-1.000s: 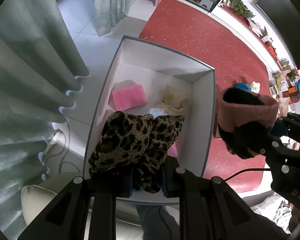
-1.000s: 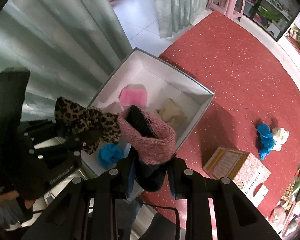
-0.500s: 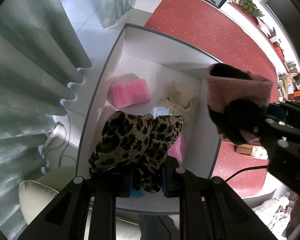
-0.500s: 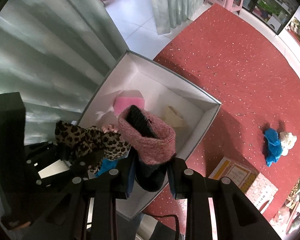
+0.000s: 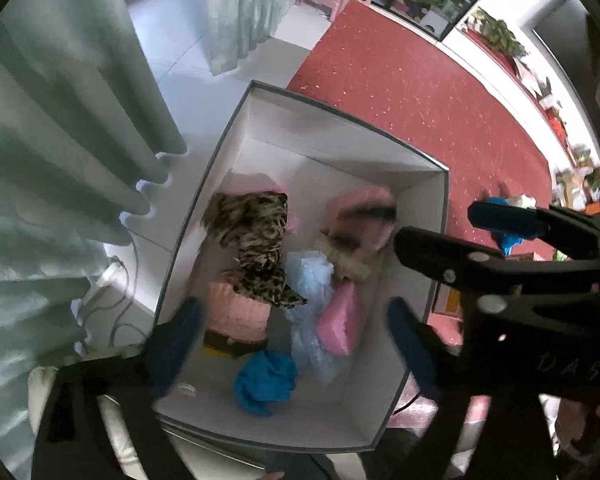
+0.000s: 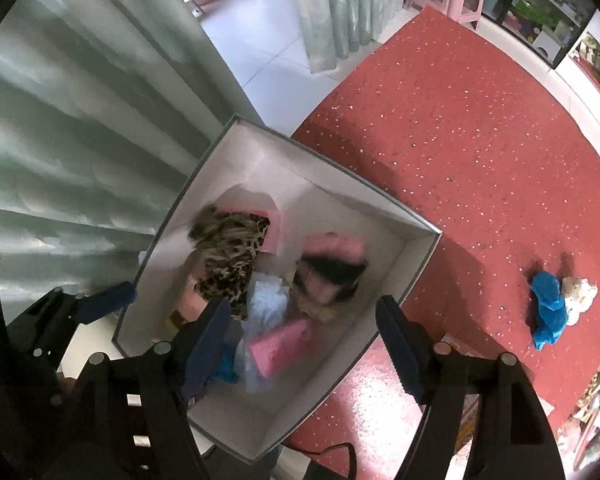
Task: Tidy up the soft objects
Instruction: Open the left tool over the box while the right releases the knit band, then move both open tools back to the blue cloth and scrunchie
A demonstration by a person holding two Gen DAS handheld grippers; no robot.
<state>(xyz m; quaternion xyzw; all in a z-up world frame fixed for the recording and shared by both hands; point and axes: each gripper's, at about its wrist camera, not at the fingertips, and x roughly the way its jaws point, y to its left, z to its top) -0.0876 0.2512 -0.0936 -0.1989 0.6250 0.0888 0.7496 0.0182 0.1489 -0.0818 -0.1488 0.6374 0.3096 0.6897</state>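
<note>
Below my 2 tongs sits the white box [image 5: 440,208], and the soft things are inside it. My left tongs [image 5: 296,340] are spread wide and hold nothing. My right tongs [image 6: 304,340] are spread wide too, with nothing between the blue pads [image 6: 396,344]. In the left view I can see my right tongs [image 5: 436,224] reaching in from the right side, over the box edge.

The leopard cloth [image 5: 260,240] is a bit blurry. It lies in the box ahead of my left tongs, partly on top of a pink ribbed thing [image 5: 240,312]. The pink and black knit piece [image 6: 332,264] is blurry too, and it lies in the box ahead of my right tongs, on a cream cloth [image 5: 348,260]. Between them I see a pale blue bag [image 5: 312,280], and a pink block [image 5: 336,324] leans beside it. A bright blue cloth [image 5: 266,380] sits close to my left tongs.

Far to the right of my right tongs, on the red floor [image 6: 460,120], lie another blue cloth [image 6: 548,304] and a white one [image 6: 580,292], touching each other
</note>
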